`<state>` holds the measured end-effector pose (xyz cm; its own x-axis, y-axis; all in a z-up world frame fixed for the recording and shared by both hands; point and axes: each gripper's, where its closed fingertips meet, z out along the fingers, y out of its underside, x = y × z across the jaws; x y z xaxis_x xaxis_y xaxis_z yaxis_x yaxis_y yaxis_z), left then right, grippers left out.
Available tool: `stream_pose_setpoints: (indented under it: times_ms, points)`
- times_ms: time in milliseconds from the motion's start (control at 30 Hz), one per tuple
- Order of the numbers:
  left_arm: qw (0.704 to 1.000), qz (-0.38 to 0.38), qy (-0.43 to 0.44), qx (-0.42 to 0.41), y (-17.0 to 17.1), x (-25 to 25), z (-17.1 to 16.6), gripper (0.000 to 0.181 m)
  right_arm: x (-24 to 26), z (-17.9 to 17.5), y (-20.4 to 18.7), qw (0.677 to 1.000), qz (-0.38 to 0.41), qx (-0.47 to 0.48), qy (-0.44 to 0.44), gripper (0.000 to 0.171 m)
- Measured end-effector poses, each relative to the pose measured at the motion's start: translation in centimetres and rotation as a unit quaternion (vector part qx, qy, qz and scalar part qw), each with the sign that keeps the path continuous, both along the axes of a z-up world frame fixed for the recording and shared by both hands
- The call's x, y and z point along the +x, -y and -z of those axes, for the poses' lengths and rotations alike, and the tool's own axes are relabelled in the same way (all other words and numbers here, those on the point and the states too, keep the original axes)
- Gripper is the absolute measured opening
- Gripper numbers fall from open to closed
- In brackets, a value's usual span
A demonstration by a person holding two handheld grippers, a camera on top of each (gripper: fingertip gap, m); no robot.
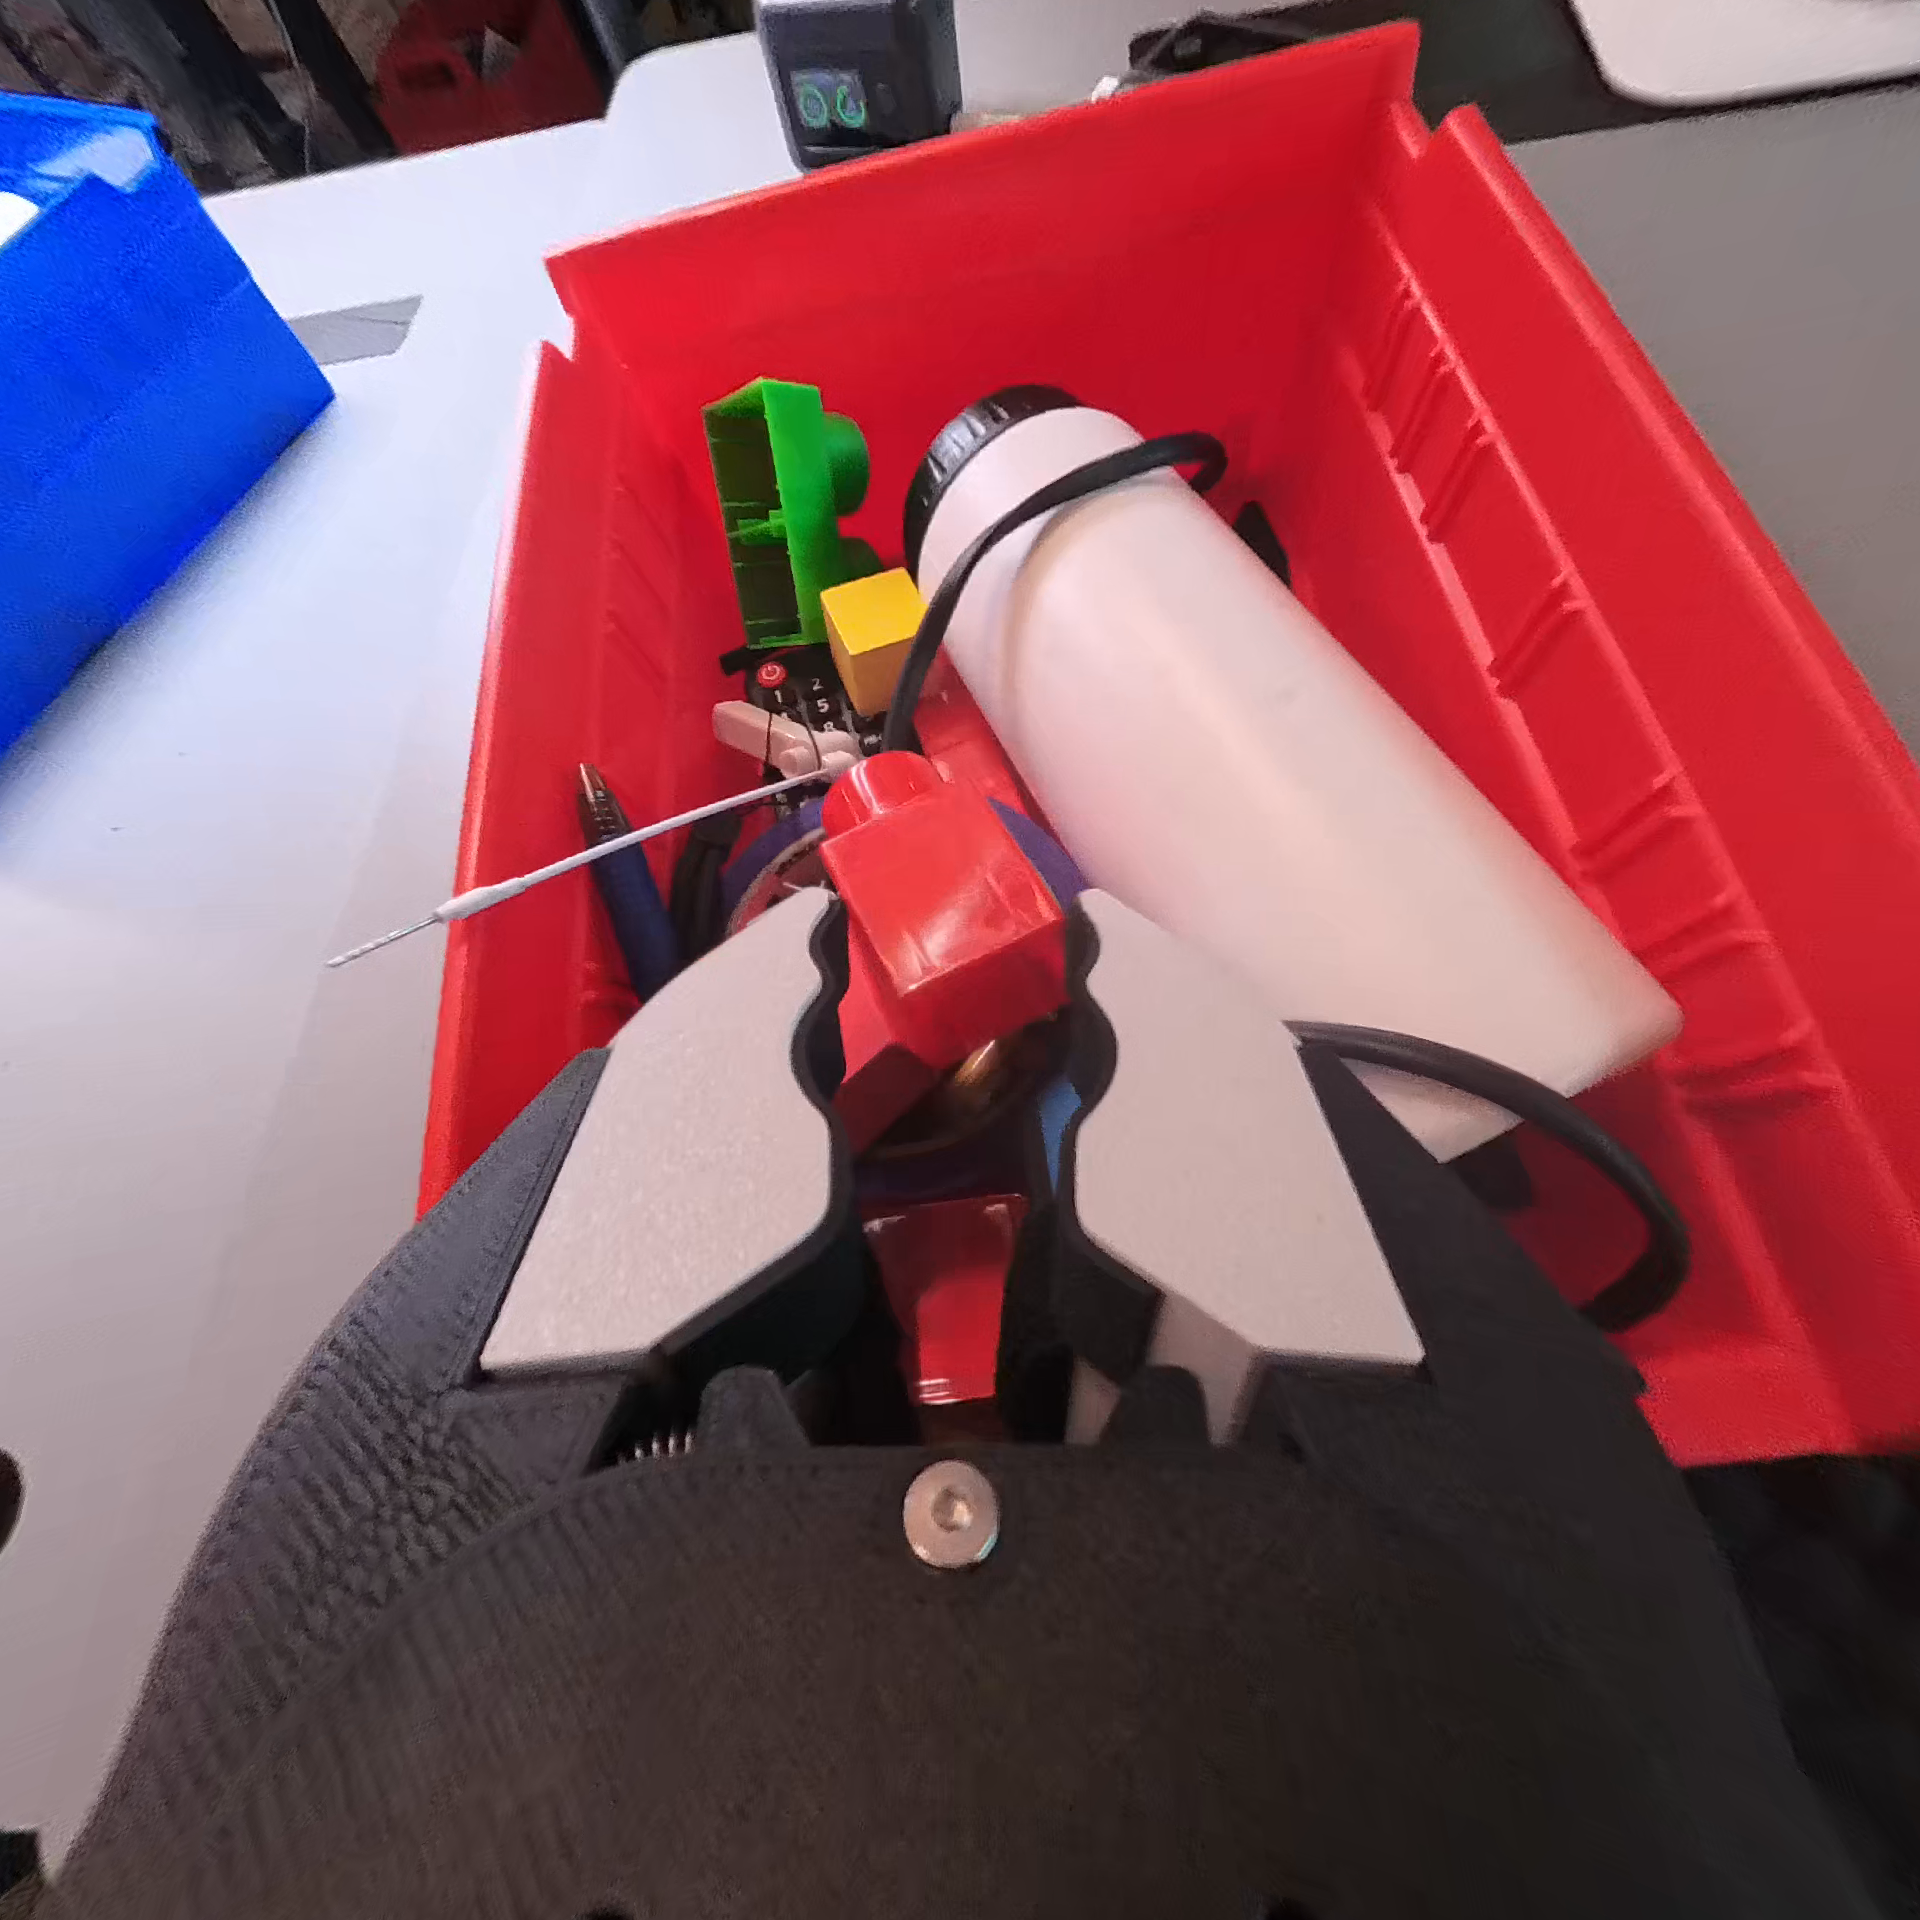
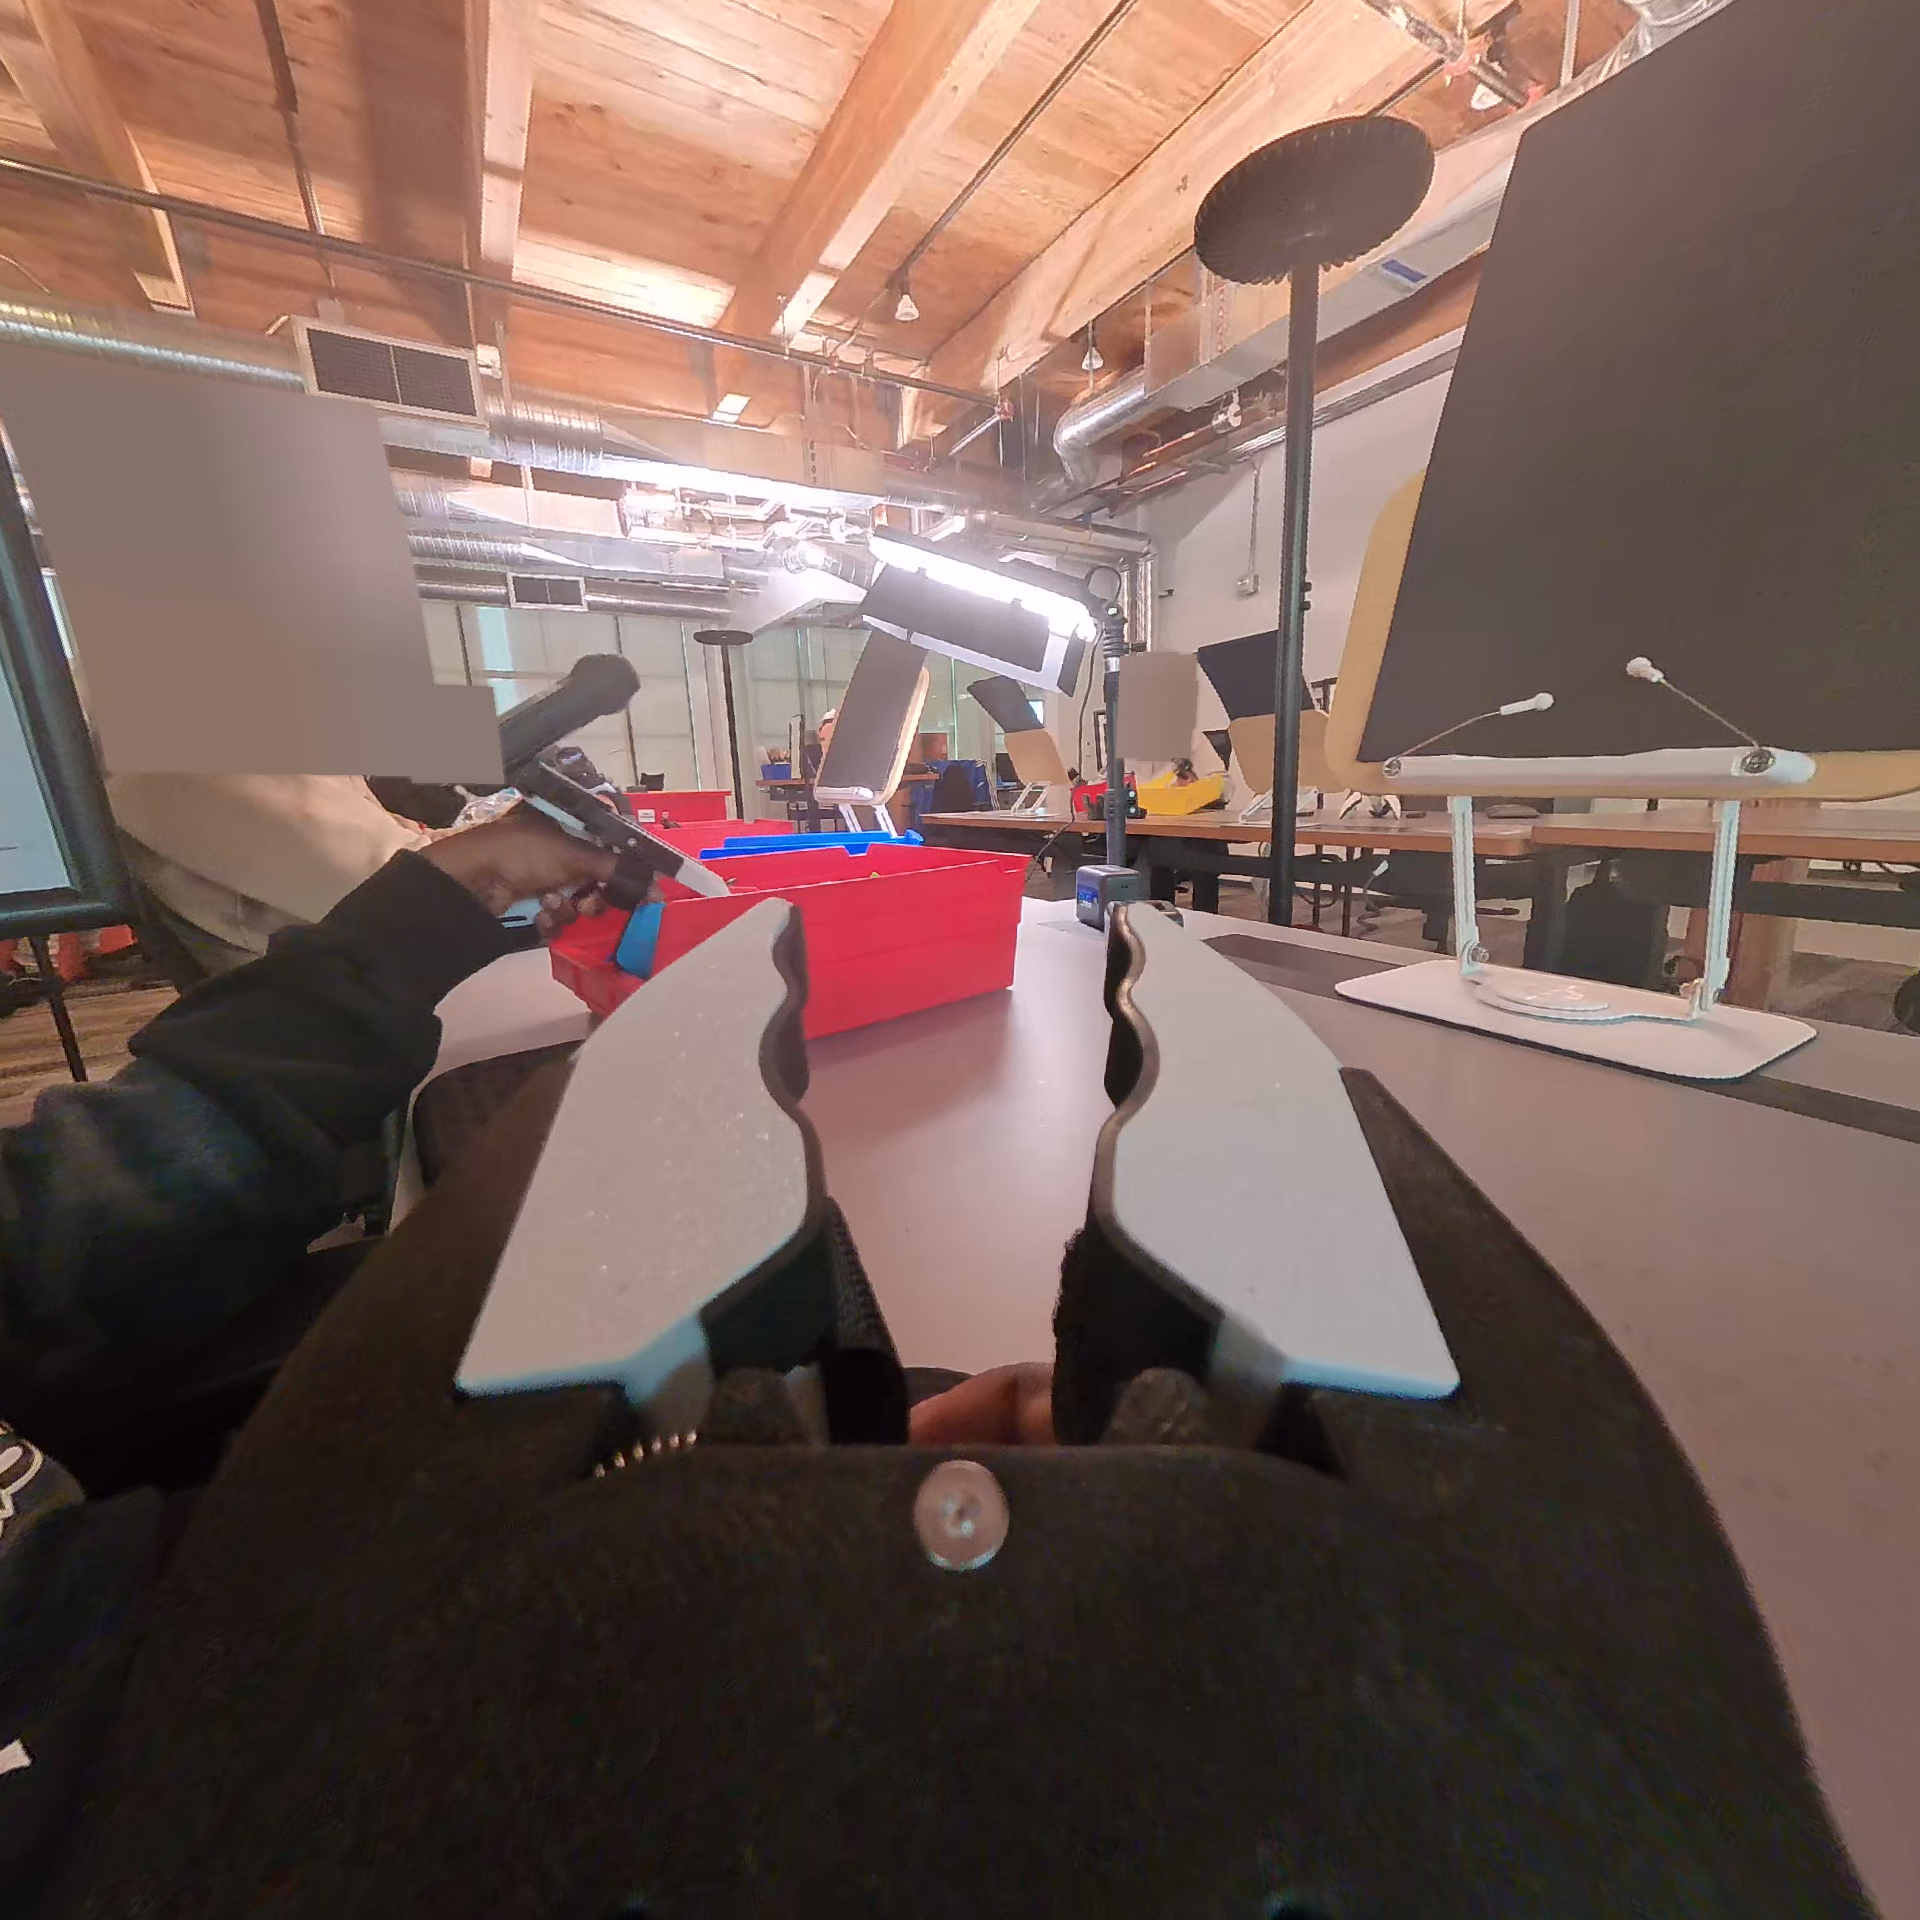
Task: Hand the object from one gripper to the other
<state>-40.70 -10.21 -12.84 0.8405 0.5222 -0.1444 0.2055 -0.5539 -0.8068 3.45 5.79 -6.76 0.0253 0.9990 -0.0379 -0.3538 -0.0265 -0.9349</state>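
The left tongs (image 1: 951,977) pinch a red brick (image 1: 940,914) in the red bin (image 1: 1558,623) — pickup step — and the next move, lifting it across, suits the right tongs (image 2: 956,935), spread and empty.

left close over red bin (image 1: 1039,260), right level, apparently farther

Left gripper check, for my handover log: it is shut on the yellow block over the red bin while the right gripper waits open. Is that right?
Not quite: the left wrist view shows the left gripper shut on the red block, not the yellow block, which lies in the red bin. The right gripper does wait open.
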Motion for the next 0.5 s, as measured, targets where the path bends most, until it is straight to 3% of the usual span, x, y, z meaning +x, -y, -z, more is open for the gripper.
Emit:
stream_pose_setpoints:
  times_ms: [133,267,333,400,500]
  points:
    - [0.997,0.019,0.006,0.077,0.2,0.2,-2.0,0.039,0.0,0.0,-0.1,1.0,-0.001,-0.003,-0.001,0.055]
    - [0.968,0.082,-0.011,0.235,-0.4,1.9,-7.1,0.038,0.0,0.0,-0.1,1.0,0.0,-0.005,-0.001,0.055]
    - [0.926,0.152,-0.02,0.345,-0.7,4.3,-10.8,0.038,0.0,0.0,-0.1,1.0,0.0,-0.004,-0.001,0.055]
    - [0.857,0.234,0.005,0.46,-0.4,7.7,-14.6,0.038,0.0,0.0,-0.1,1.0,0.0,-0.003,0.0,0.054]
    - [0.764,0.337,0.072,0.545,-0.2,12.8,-18.0,0.038,-0.1,0.0,0.0,1.0,0.002,0.001,0.001,0.054]
